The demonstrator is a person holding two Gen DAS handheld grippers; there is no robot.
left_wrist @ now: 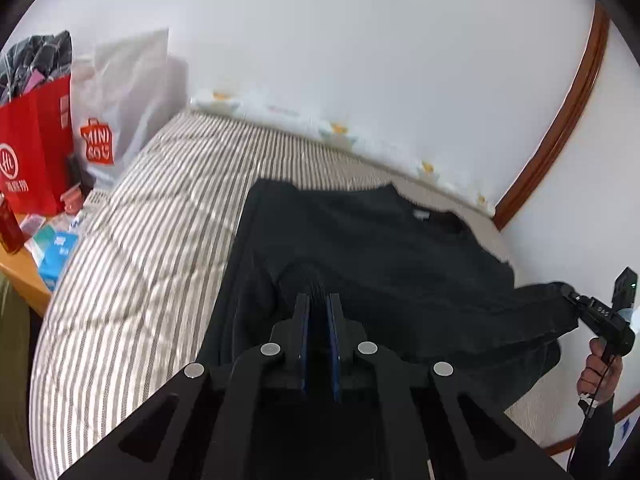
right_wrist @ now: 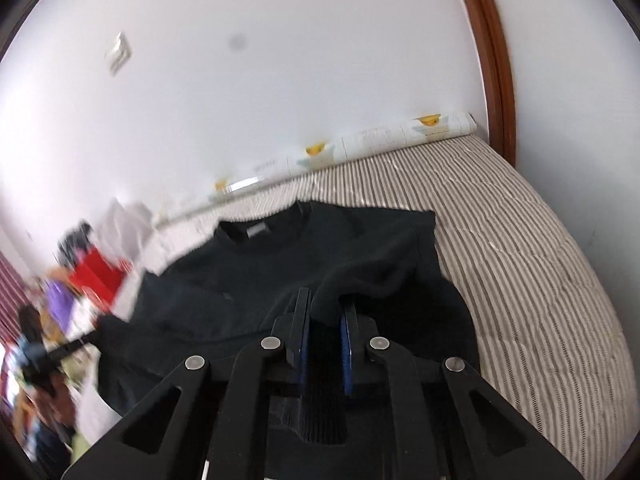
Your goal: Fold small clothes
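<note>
The black sweater (left_wrist: 384, 248) lies spread on the striped bed (left_wrist: 152, 216), collar toward the white wall (left_wrist: 360, 60) and hem toward the person, and it reads as thick, soft knit: light enough to lift by a corner, but floppy, so whatever isn't pinched will sag and drag. It shouldn't be slippery; that ribbed fabric ought to sit well between pads. The best holds look like the ribbed cuffs and hem, where the cloth is doubled and firm, and that's where both tools are. The left gripper (left_wrist: 319, 300), at the near side of the sweater, has its jaws drawn nearly together, clamped on a ribbed fold of the knit rising between the blue pads. The right gripper (right_wrist: 325, 312) is clamped too, a thick ribbed band running down between its jaws and a bunched roll of fabric heaped over the tips. From the left wrist view the right gripper sits at the sweater's far edge from the red bag (left_wrist: 36, 152), pulling a sleeve out taut. The risk, I'd judge, is the middle slumping if the hands don't lift evenly.
</note>
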